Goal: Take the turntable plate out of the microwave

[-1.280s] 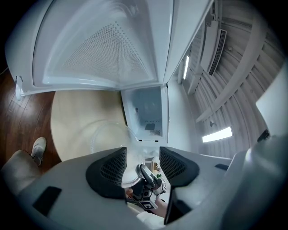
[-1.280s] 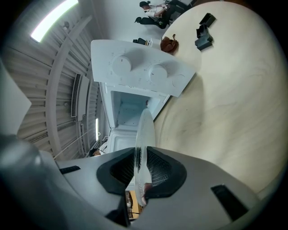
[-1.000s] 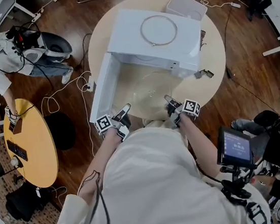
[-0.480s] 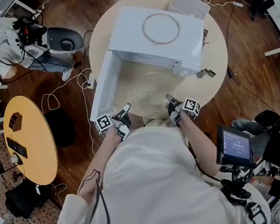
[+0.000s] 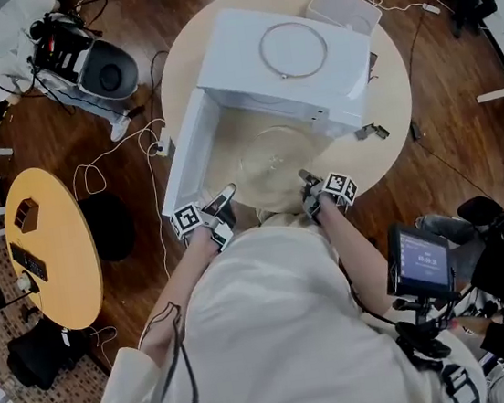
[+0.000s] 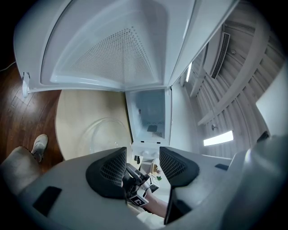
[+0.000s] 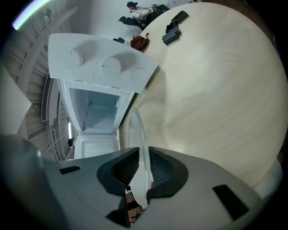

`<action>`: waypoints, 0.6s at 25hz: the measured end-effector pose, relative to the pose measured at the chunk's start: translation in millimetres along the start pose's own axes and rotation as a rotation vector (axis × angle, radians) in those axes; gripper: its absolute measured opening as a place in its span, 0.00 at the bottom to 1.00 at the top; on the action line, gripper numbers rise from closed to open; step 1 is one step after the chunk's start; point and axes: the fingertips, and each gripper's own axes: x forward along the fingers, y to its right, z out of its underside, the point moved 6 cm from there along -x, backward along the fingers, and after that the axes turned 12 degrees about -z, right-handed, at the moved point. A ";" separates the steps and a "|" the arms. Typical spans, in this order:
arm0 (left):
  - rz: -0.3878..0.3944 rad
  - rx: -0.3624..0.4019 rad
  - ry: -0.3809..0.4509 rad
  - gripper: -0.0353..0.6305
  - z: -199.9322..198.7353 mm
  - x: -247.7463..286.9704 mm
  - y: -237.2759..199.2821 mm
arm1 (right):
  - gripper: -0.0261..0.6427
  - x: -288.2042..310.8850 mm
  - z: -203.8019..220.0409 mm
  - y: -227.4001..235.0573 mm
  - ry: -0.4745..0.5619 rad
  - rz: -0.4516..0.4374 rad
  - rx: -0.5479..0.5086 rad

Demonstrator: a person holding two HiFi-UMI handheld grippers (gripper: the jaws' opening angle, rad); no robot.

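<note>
The clear glass turntable plate [image 5: 269, 157] is outside the white microwave [image 5: 283, 53], low over the round table in front of the open cavity. My right gripper [image 5: 307, 179] is shut on the plate's near right rim. In the right gripper view the plate [image 7: 137, 130] runs edge-on between the closed pads [image 7: 158, 167]. My left gripper [image 5: 224, 200] hangs open with nothing in it, by the swung-out door [image 5: 186, 154]. In the left gripper view [image 6: 141, 157] the plate [image 6: 105, 134] lies to the left, below the door [image 6: 112, 45].
A roller ring [image 5: 292, 50] lies on top of the microwave. A white box [image 5: 342, 7] sits behind it. Small dark parts [image 5: 370, 131] lie on the table [image 5: 385, 95] at the right. Cables cross the wooden floor. A yellow side table [image 5: 50, 241] stands at the left.
My right gripper has sunk a little with the plate still in its grip and has tipped further down. The left gripper has kept still. A person at the far left has moved further back.
</note>
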 end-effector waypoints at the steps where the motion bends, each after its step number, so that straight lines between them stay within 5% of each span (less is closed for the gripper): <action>1: -0.004 -0.003 0.000 0.37 -0.1 -0.5 -0.9 | 0.10 0.5 0.0 1.2 0.001 0.016 -0.001; 15: -0.014 0.008 0.002 0.38 -1.5 -0.2 -0.6 | 0.18 6.1 0.6 18.8 0.051 0.190 0.058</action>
